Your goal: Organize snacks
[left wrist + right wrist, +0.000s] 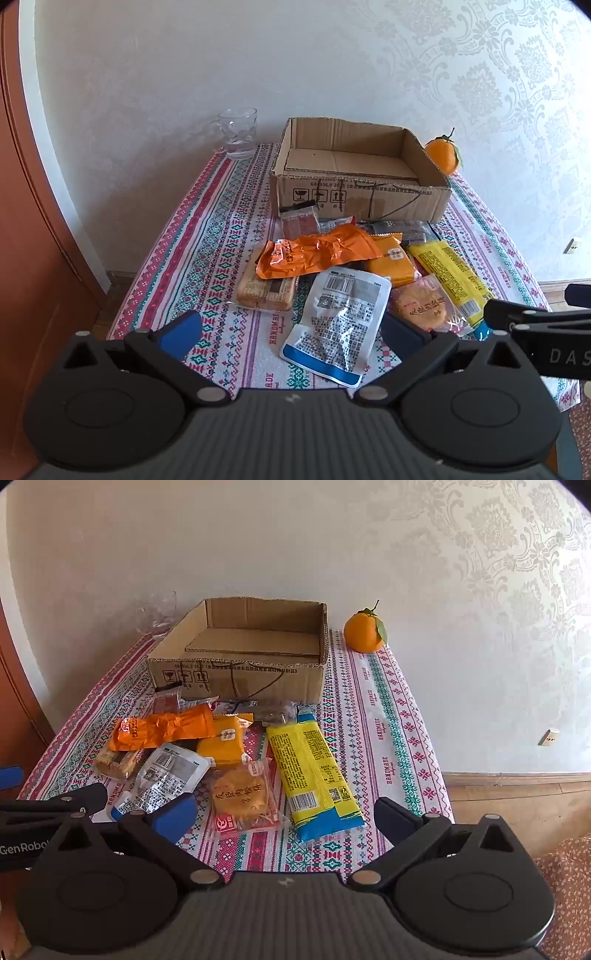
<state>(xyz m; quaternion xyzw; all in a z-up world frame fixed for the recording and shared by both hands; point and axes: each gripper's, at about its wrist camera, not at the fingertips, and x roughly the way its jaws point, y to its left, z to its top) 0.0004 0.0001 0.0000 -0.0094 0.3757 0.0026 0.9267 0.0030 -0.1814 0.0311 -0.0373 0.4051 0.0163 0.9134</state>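
Note:
Several snack packs lie in a heap on the patterned tablecloth point(221, 229) in front of an empty cardboard box point(360, 201) point(236, 681). Among them are an orange wrapper point(314, 251) point(162, 727), a white and blue pouch point(340, 325) point(166, 775), a cracker pack point(264, 291), a round cake in a clear wrapper point(424, 308) point(240, 794), a yellow bag point(454, 280) point(310, 771) and a yellow-orange pack point(225, 744). My left gripper point(291, 334) hangs open above the white pouch, holding nothing. My right gripper point(286, 818) hangs open above the cake and yellow bag, also holding nothing.
A glass mug point(236, 133) stands at the back left by the wall. An orange with a leaf point(443, 153) point(364, 633) sits right of the box. A brown door point(33, 258) is at the left. The table's right edge drops to a wooden floor point(517, 797).

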